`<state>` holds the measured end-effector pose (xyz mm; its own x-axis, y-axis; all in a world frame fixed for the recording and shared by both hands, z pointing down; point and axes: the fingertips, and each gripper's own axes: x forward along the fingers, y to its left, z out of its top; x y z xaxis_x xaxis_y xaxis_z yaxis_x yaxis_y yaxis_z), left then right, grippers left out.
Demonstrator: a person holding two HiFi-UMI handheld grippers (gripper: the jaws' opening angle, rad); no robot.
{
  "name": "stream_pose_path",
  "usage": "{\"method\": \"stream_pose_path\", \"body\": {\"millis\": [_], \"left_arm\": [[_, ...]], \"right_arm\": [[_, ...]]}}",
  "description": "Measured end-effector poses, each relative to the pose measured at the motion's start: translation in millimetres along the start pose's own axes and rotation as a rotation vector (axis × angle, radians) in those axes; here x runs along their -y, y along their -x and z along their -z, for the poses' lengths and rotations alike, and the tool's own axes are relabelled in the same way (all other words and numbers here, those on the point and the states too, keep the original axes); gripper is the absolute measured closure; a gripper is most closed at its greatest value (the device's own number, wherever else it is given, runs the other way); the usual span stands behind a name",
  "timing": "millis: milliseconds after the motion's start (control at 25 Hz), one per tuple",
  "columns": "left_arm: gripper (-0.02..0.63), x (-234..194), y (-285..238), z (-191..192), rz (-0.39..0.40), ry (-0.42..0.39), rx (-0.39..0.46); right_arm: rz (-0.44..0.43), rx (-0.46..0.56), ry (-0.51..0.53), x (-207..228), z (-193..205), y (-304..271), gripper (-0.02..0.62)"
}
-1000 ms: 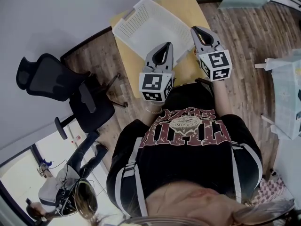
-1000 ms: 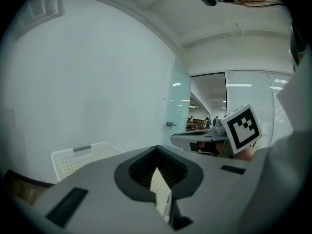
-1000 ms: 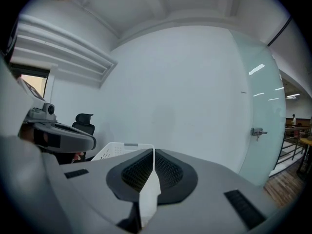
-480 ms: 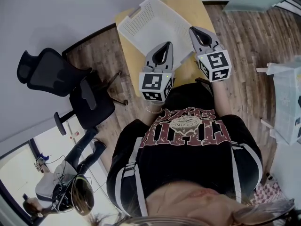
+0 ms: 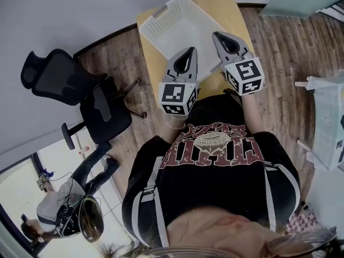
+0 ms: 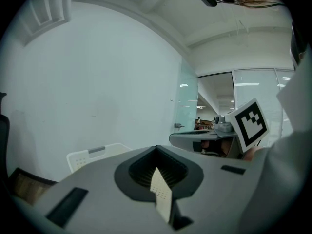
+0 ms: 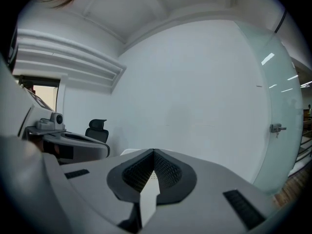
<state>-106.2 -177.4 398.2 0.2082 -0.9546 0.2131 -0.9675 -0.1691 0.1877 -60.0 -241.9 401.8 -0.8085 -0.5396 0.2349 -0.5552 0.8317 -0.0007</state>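
White basket (image 5: 177,26): set on yellow tabletop (image 5: 228,9) at 12 o'clock in the head view, with its long axis laid from 10 to 4 o'clock. Left tongs (image 5: 188,52) and right tongs (image 5: 219,36): held over its near side, jaws pressed together, nothing gripped. The basket's grey handle end is shown by the left gripper view, an office chair (image 7: 97,128) by the right gripper view.

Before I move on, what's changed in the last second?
The left gripper and right gripper turned slightly leftward; the right one's tip edged toward the basket. Nothing taken hold of or let go. Both stay shut and empty over the table; the basket hasn't moved.
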Motion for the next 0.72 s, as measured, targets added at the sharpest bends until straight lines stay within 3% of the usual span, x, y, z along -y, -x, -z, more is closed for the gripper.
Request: {"method": "stream_pose_path", "body": {"millis": [720], "left_arm": [[0.560, -9.2, 9.9, -0.9, -0.038, 0.005, 0.005]], "right_arm": [[-0.088, 0.011, 0.011, -31.3, -6.9, -3.3, 0.578]]}}
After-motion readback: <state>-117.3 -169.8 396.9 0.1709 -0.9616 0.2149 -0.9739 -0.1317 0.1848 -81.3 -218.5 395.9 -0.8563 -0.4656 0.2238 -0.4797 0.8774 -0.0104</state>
